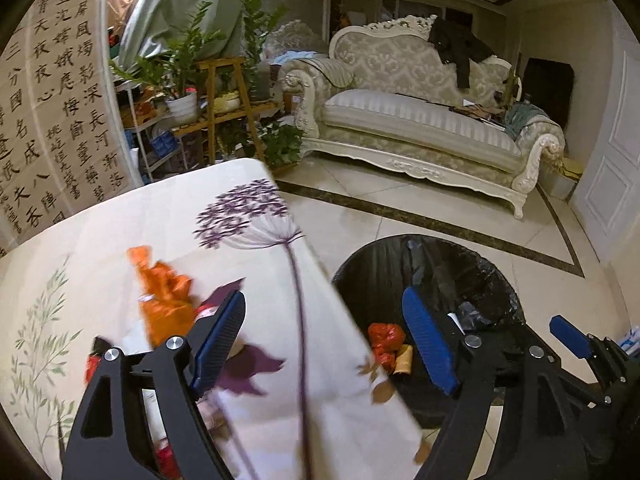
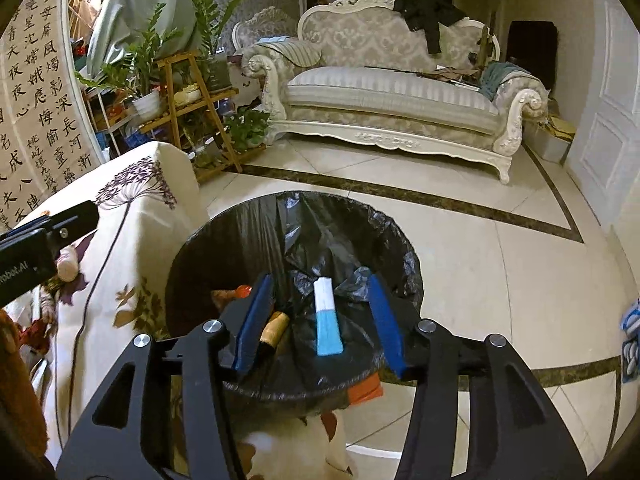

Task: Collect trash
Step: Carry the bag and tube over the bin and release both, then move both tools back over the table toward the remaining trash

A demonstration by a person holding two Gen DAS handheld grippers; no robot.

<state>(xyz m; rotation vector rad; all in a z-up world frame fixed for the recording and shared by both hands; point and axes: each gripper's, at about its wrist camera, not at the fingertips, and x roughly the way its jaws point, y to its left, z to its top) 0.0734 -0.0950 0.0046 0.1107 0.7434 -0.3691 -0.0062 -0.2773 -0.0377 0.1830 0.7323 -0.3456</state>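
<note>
The right gripper (image 2: 320, 320) hovers over a black-lined trash bin (image 2: 224, 248), jaws released, a white-and-blue wrapper (image 2: 327, 318) between them at 12 o'clock. The left gripper (image 1: 324, 344), jaws spread wide and empty, straddles the bench (image 1: 120, 216) edge, orange wrapper (image 1: 164, 300) at 10 o'clock. Beyond, at 1 o'clock, stands a cream sofa (image 1: 412, 120).

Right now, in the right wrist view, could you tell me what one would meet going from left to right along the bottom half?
Left gripper → flowered tablecloth → black-lined trash bin → blue-and-white packet between the right gripper fingers → bare tiled floor.
</note>
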